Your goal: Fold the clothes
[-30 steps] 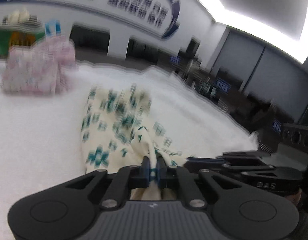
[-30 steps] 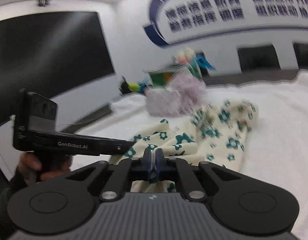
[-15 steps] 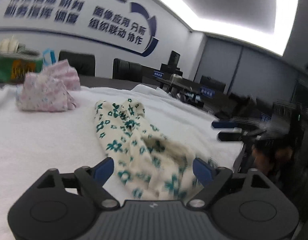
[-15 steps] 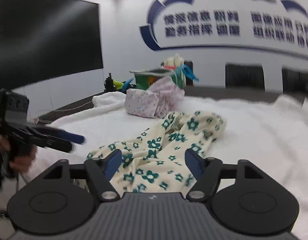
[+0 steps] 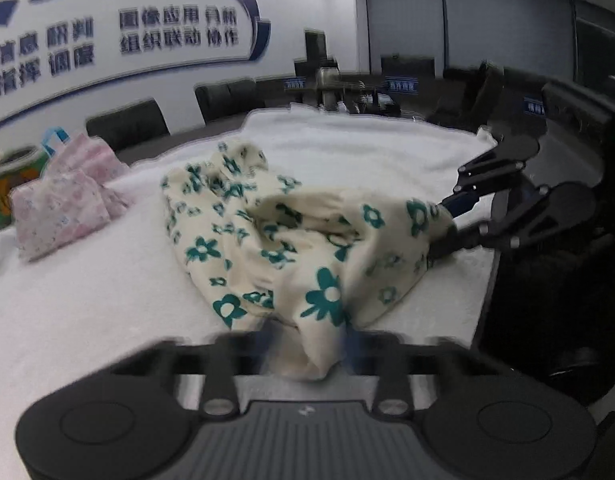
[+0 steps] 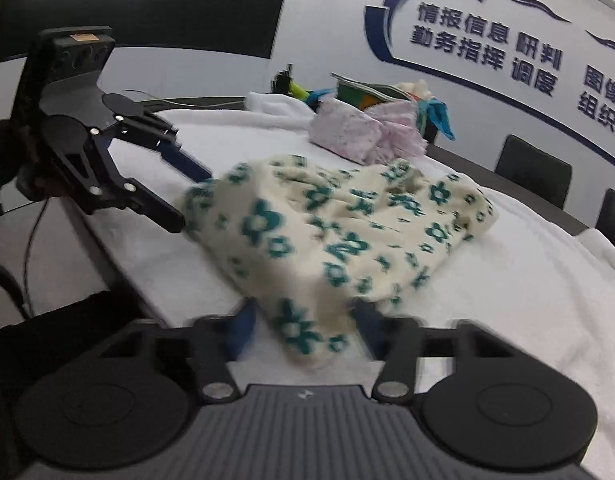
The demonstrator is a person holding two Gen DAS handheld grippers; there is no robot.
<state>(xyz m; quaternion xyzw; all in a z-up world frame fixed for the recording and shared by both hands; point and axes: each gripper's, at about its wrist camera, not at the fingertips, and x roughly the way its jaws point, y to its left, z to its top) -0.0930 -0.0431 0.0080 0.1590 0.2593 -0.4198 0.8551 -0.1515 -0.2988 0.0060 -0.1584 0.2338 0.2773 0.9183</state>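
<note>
On white towelling (image 5: 87, 280), crumpled floral garment (image 5: 291, 240) near front edge, both grippers spread around its corners.
Only right wrist view shows person's hand (image 6: 11, 160); left gripper (image 6: 187, 196), right gripper (image 6: 303, 320) gaping, cloth between fingers, unpinched.

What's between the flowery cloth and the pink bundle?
Only bare white towel, seen in the left wrist view: a narrow strip separates the flowery cloth from the pink bundle.

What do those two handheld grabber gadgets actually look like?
Both are black plastic. The left gripper has skeletal linkage arms with silver screws, blue-lined jaws and a camera block with an orange sticker on top. The right gripper matches it. Each has a ribbed grey body with two round discs.
</note>
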